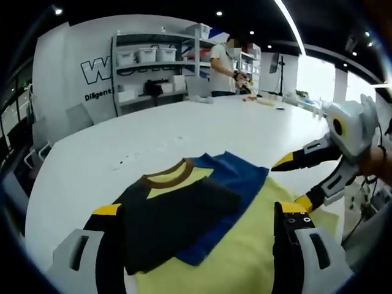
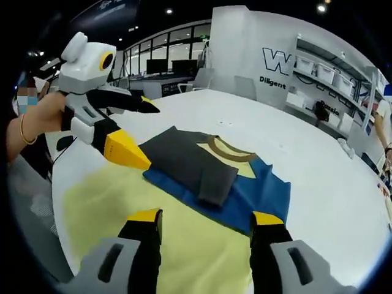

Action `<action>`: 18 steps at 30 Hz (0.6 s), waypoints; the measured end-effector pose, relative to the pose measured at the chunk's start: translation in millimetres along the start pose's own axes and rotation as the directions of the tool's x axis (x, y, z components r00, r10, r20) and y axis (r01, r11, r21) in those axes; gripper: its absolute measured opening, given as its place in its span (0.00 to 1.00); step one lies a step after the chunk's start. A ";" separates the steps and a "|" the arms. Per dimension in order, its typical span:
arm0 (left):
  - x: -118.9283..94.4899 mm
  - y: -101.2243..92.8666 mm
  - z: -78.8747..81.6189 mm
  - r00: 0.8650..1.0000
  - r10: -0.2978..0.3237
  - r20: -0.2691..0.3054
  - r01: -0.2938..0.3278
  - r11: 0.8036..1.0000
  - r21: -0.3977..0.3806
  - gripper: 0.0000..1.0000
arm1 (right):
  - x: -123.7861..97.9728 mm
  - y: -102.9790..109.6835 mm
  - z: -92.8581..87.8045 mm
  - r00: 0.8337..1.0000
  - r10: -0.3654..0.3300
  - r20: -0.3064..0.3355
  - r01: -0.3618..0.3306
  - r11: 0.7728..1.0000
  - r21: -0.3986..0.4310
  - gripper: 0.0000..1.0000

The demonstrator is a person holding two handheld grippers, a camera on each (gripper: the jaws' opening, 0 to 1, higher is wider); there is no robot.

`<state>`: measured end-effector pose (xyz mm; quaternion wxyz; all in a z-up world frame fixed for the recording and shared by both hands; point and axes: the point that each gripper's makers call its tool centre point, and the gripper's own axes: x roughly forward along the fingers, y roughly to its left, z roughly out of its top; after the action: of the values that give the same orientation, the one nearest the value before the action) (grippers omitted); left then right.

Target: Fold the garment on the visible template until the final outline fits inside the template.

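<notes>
Garment [image 2: 208, 171] partly folded on the counter [image 2: 318, 147], lower body unfolded; both grippers [image 1: 196, 245] [image 2: 205, 236] wide, holding nothing.

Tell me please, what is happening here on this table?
A person holds tongs in each hand over a white table and is folding a garment. It lies partly folded, its dark sleeves turned in over the blue and yellow body, on a pale yellow template. Both the left tongs and the right tongs are open and hold nothing.
</notes>
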<state>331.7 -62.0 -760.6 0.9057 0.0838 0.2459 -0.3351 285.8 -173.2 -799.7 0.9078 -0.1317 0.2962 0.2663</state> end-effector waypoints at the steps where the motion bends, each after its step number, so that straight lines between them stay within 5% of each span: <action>1: -1.8 0.4 -1.3 1.000 -0.002 -0.001 0.002 1.000 -0.002 0.99 | 2.2 -0.2 -0.1 1.000 0.002 0.000 -0.002 1.000 -0.002 0.51; 15: -21.4 -3.1 -10.4 1.000 0.002 -0.012 -0.002 1.000 -0.001 0.99 | 48.8 -0.2 -4.3 0.998 0.034 -0.061 -0.042 0.990 -0.138 0.27; 18: -22.4 -4.5 -16.7 1.000 0.005 -0.018 -0.005 1.000 -0.008 0.99 | 57.0 -0.7 -4.7 0.997 0.028 -0.070 -0.038 0.989 -0.146 0.31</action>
<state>307.6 -47.5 -763.7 0.9047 0.0838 0.2550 -0.3309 322.9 -152.5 -838.0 0.8806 -0.2024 0.3082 0.2977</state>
